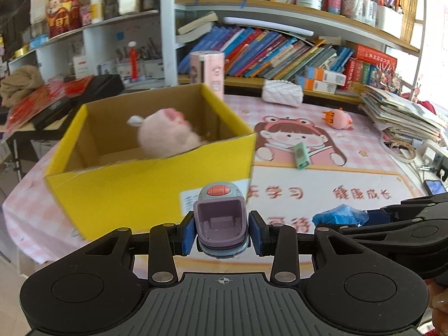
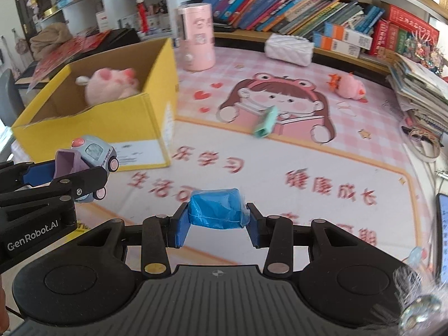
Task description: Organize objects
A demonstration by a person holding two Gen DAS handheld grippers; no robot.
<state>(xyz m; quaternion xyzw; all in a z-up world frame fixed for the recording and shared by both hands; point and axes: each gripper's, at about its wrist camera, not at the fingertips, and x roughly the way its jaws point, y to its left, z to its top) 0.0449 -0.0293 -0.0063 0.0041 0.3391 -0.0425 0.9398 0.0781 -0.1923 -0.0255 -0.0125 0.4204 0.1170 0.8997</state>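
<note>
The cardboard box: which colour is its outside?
Yellow box, seen best in the left wrist view.

table (image 2: 280, 173): pink cartoon mat | on it: yellow box (image 2: 112, 123), green case (image 2: 266, 121), pink plush (image 2: 350, 86), white purse (image 2: 289, 49)

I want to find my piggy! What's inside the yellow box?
A fluffy pink plush toy sits inside the yellow box, against the far side. The near wall hides its lower part and most of the box floor, so anything lying there cannot be seen.

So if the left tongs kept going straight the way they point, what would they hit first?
Probably the near wall of the yellow cardboard box, straight ahead of the grey-purple toy truck they grip; depth is uncertain.
</note>
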